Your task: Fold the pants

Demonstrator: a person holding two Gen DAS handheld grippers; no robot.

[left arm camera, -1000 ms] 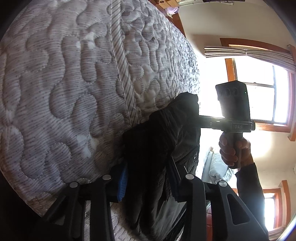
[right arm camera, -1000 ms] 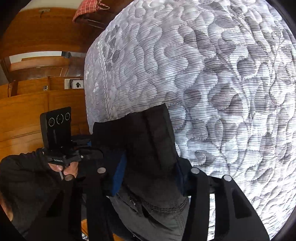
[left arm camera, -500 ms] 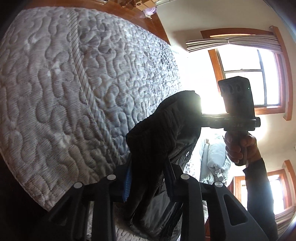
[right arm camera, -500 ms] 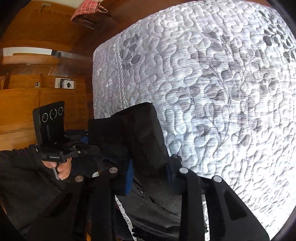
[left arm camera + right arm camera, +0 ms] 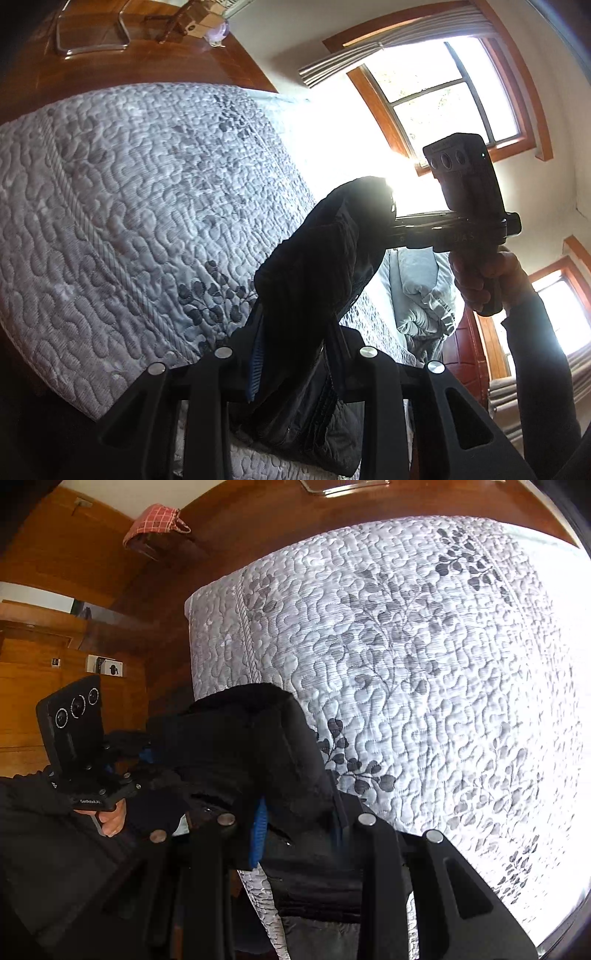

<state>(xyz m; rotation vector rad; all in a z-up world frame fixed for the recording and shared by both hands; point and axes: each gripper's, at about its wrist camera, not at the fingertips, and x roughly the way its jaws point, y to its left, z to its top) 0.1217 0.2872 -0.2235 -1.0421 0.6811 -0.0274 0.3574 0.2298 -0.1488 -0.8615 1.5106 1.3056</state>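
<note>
Black pants [image 5: 317,266] hang in the air above the quilted bed, stretched between both grippers. My left gripper [image 5: 295,354] is shut on one bunch of the dark cloth, which rises out of its jaws toward the other hand. In the right wrist view my right gripper [image 5: 299,819] is shut on another bunch of the pants [image 5: 251,738], with more fabric drooping below the fingers. The other gripper [image 5: 461,206] shows at the right of the left wrist view, and the left one [image 5: 77,746] at the left of the right wrist view, each held in a hand.
A grey-white quilted bedspread [image 5: 129,206] with a leaf print covers the bed [image 5: 424,664] below. A wooden headboard [image 5: 110,66] stands at the far end. Bright windows [image 5: 454,96] and pillows [image 5: 424,295] are on the right. Wooden cabinets [image 5: 48,664] lie to the left.
Both grippers have risen well above the bed, lifting the pants off the quilt. The jaws of both closed tighter on the cloth early on. More of the room shows in both views.
</note>
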